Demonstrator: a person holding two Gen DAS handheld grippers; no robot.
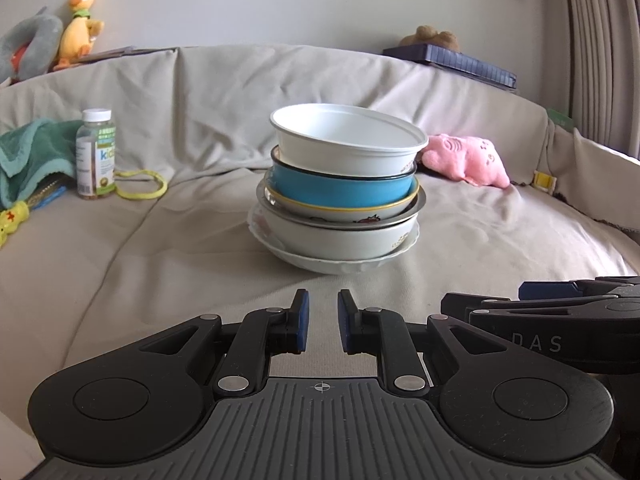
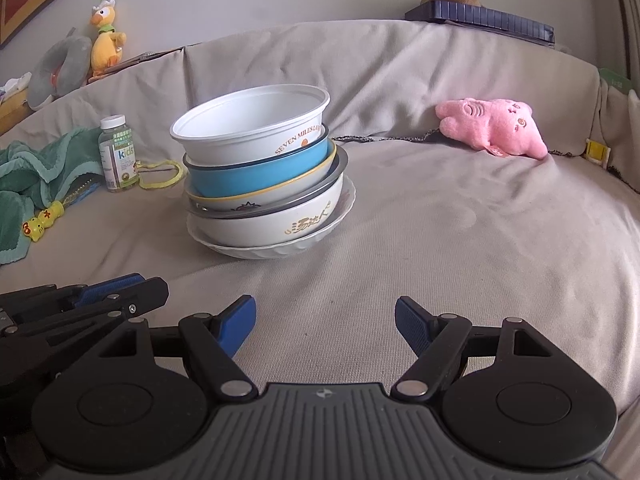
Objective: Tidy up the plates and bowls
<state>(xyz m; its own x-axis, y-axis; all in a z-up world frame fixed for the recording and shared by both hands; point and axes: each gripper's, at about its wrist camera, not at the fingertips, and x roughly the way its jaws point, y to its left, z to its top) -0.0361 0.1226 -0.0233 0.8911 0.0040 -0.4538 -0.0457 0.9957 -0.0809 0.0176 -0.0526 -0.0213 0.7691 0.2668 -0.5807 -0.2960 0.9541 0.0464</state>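
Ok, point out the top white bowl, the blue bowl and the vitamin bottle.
top white bowl (image 2: 240, 140): right wrist view, outer wall.
blue bowl (image 1: 340, 184): left wrist view, blue side wall.
vitamin bottle (image 1: 96, 160): left wrist view, label.

Beige sofa (image 1: 168, 248), dish stack (image 1: 336, 196), bottle (image 1: 95, 156), pink plush (image 1: 468, 158)

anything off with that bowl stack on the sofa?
Yes. The stack leans: the white plastic bowl on top sits tilted in the blue bowl, not nested flat, and the bowls below are skewed on the bottom plate. Nothing spilled or visibly broken.
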